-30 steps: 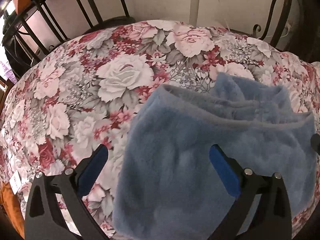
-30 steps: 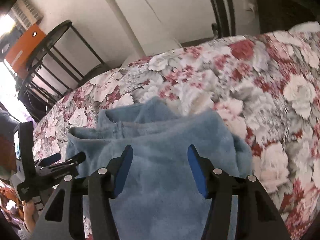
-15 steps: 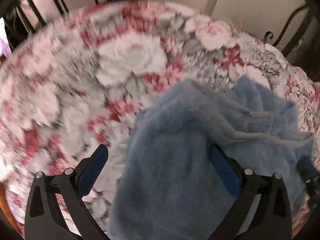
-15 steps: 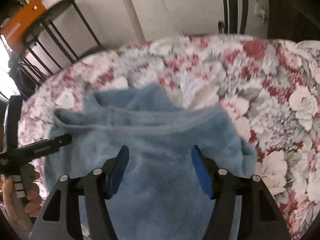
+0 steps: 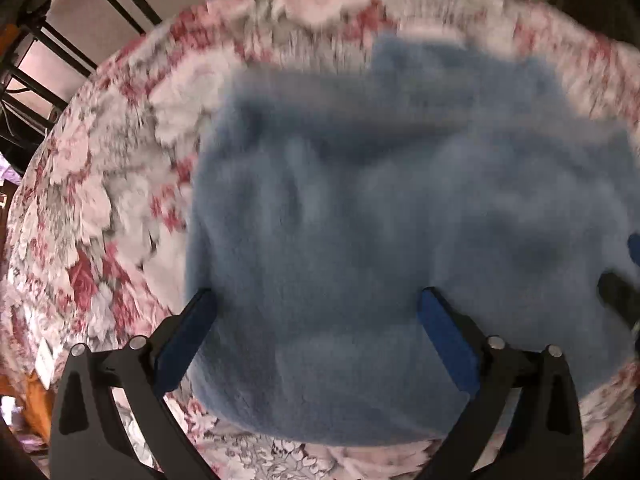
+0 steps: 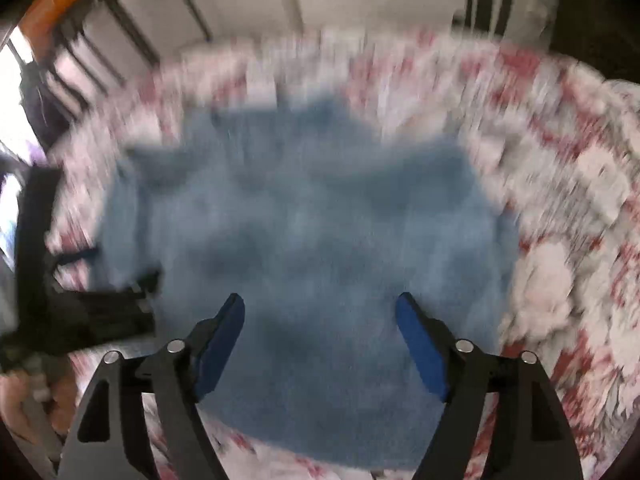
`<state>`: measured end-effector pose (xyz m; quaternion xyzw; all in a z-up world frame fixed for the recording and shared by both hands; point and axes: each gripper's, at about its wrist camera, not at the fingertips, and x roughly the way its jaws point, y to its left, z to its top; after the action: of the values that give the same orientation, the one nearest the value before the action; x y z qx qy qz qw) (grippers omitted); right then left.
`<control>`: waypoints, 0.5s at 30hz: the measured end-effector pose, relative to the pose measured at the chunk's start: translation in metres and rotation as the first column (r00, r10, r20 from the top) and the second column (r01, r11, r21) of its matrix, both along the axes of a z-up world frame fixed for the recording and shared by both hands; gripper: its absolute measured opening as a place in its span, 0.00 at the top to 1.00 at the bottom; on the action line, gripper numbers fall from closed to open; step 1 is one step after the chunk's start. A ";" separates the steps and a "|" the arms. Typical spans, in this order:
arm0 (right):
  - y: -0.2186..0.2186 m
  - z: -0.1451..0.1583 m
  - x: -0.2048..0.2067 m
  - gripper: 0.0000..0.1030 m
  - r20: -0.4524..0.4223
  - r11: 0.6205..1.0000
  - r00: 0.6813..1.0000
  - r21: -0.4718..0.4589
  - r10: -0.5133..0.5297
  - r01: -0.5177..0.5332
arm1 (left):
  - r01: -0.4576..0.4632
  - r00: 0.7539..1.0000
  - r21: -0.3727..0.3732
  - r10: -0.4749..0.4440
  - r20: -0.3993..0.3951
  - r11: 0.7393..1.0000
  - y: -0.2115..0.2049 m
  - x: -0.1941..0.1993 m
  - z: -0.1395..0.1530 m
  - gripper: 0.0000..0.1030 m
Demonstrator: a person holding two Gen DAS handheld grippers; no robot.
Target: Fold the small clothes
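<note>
Across the middle of both frames we've got the blue fleece garment (image 5: 380, 220) spread on the flowered bedspread (image 5: 100, 200), and both our grippers are aimed steeply down at it. Our left gripper (image 5: 316, 320) stands with its jaws wide apart, the fleece below and between the blue pads, nothing pinched. Our right gripper (image 6: 320, 320) has its jaws opening right now, fleece under the gap too, no pinch that we can see. At the left edge of the right wrist view we catch the left gripper's dark frame and, lower left, a bit of the hand (image 6: 16, 396) carrying it.

Now the risks, as we judge them. Everything is smeared with motion, so we could land off the hem and bite only the top layer, and the fold would drag crooked. Plush fleece is thick and slippery; a shallow pinch may slide out mid-lift. Go too deep and we could snag the bedspread along with it. The two grippers sit near each other, so a bump is possible.

Surface: a soft, patterned bed in pink, red and grey roses, which will give under pressure. Behind it, pale walls, black metal bars (image 5: 120, 12) at upper left, something orange (image 6: 60, 4) in the far upper left corner of the right view.
</note>
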<state>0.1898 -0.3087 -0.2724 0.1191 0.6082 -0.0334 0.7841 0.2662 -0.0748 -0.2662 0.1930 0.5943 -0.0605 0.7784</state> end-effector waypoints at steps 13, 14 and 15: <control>-0.019 0.150 -0.092 0.18 0.412 0.952 0.869 0.243 -0.274 0.185 | -0.079 0.979 -0.141 0.103 0.176 0.987 0.027 -0.081 0.131 0.05; -0.019 0.161 -0.105 0.10 0.460 0.951 0.839 0.238 -0.289 0.197 | -0.082 0.978 -0.151 0.109 0.178 0.985 0.030 -0.089 0.135 0.04; -0.018 0.174 -0.121 0.03 0.516 0.951 0.803 0.234 -0.298 0.203 | -0.089 0.976 -0.160 0.118 0.183 0.983 0.040 -0.107 0.140 0.05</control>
<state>0.0687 -0.3268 -0.0984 0.2685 0.3393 -0.0506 0.9001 0.1595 -0.0350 -0.1260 0.1070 0.5194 -0.0456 0.8466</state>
